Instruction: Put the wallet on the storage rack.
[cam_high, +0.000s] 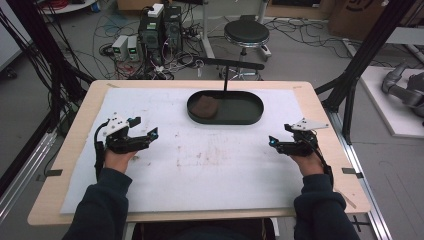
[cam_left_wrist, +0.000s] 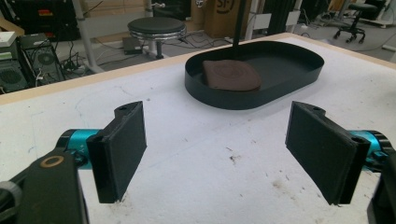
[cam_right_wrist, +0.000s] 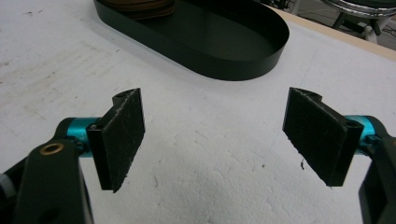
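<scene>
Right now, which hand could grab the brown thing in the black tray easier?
Probably the left gripper: the brown pad lies in the left end of the tray, nearer that side. Both grippers are open.

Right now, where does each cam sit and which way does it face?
High view: above the person's side, facing forward and down at the table; forearms, left gripper, right gripper.
Left gripper view: on the left gripper, facing the tray; open jaws.
Right gripper view: on the right gripper, facing the tray's end; open jaws.
Shared: tray, brown pad.
</scene>
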